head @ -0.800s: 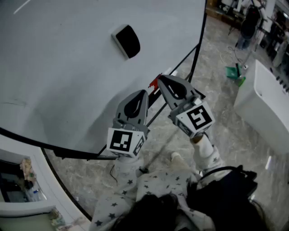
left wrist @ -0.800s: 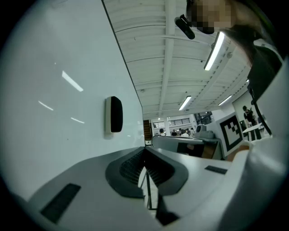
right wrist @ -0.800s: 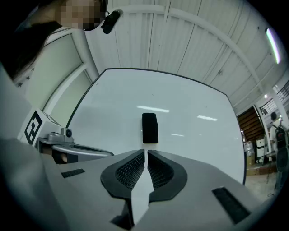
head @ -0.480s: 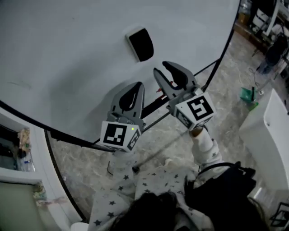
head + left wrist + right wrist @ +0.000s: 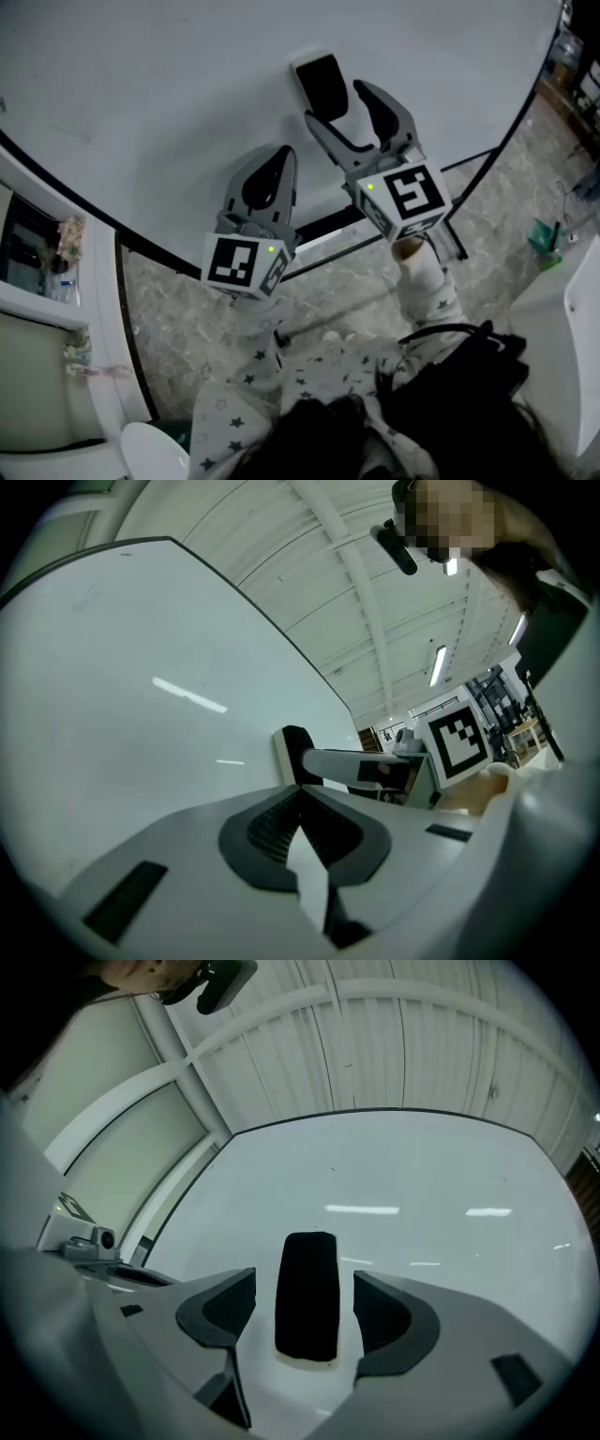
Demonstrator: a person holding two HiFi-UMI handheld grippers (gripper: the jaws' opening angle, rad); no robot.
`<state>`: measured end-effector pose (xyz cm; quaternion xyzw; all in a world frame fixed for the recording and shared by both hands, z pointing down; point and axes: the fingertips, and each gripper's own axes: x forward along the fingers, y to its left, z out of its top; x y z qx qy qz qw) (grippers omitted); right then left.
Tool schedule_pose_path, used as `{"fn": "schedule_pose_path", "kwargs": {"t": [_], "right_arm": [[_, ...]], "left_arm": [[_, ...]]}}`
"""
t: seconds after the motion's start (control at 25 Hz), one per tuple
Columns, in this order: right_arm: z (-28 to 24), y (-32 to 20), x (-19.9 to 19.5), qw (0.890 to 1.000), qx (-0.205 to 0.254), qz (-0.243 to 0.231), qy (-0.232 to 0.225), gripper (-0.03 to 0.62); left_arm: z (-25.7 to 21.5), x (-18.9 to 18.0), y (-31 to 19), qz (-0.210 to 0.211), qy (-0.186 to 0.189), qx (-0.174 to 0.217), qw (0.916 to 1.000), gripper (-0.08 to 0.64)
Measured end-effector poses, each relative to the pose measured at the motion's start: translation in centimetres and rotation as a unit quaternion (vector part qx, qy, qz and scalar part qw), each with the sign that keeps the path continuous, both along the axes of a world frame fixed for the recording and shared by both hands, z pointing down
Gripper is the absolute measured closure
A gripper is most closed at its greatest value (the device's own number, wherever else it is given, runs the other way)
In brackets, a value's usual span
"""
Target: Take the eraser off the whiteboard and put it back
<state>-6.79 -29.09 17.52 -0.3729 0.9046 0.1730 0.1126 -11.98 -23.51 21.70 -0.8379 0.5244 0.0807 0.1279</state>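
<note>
A black eraser (image 5: 323, 84) with a white base sticks to the whiteboard (image 5: 141, 94). My right gripper (image 5: 339, 105) is open, and its two fingers reach up on either side of the eraser's lower end. In the right gripper view the eraser (image 5: 307, 1293) stands upright between the dark pads (image 5: 220, 1309) with a gap on each side. My left gripper (image 5: 279, 155) is shut on nothing, lower left of the eraser and close to the board. The left gripper view shows the eraser (image 5: 292, 752) beyond the shut jaws, with a right gripper finger (image 5: 347, 761) beside it.
The whiteboard's black frame (image 5: 84, 202) and stand bars (image 5: 328, 225) run below the grippers over a marble floor (image 5: 187, 319). A white cabinet (image 5: 47, 281) is at the left and a green object (image 5: 544, 234) lies on the floor at the right.
My right gripper has moved up the board to the eraser, so its open fingers now flank it. The left gripper stayed shut below. The head view has swung towards the board.
</note>
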Motion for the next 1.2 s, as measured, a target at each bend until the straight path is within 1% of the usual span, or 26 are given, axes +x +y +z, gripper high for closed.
{"fn": "schedule_pose_path", "kwargs": {"t": [0.08,0.2,0.36,0.48,0.68,0.92,1.04,1.2], "right_arm": [[-0.6,0.0,0.1,1.000,0.012,0.005,-0.005,0.282],[-0.8,-0.4,0.0,1.000,0.009,0.015,-0.004,0.281],[-1.2,-0.9,0.3,1.000,0.005,0.029,-0.007,0.282],[-1.7,-1.1,0.6,0.999,0.016,0.039,-0.006,0.282],[-1.1,-1.8,1.1,0.997,0.018,0.070,0.011,0.282],[-1.3,-1.9,2.2,0.995,0.018,0.097,-0.004,0.284],[-1.4,-1.9,2.0,0.995,0.015,0.099,-0.003,0.322],[-1.4,-2.0,1.8,0.995,0.006,0.097,-0.001,0.330]], "left_arm": [[-0.3,0.1,0.3,-0.007,-0.003,0.003,1.0000,0.559],[-0.8,0.0,0.1,-0.011,-0.005,0.008,0.9999,0.560],[-1.4,0.6,-0.1,-0.007,-0.011,0.007,0.9999,0.559],[-1.5,1.1,-0.3,-0.002,-0.011,0.012,0.9999,0.559],[-1.4,1.6,-0.5,-0.001,-0.007,0.012,0.9999,0.560],[-1.4,2.0,-0.3,0.003,-0.004,0.018,0.9998,0.559],[-1.5,1.7,-0.4,-0.001,-0.001,0.015,0.9999,0.560],[-1.2,1.7,-0.5,0.001,0.000,0.013,0.9999,0.559]]}}
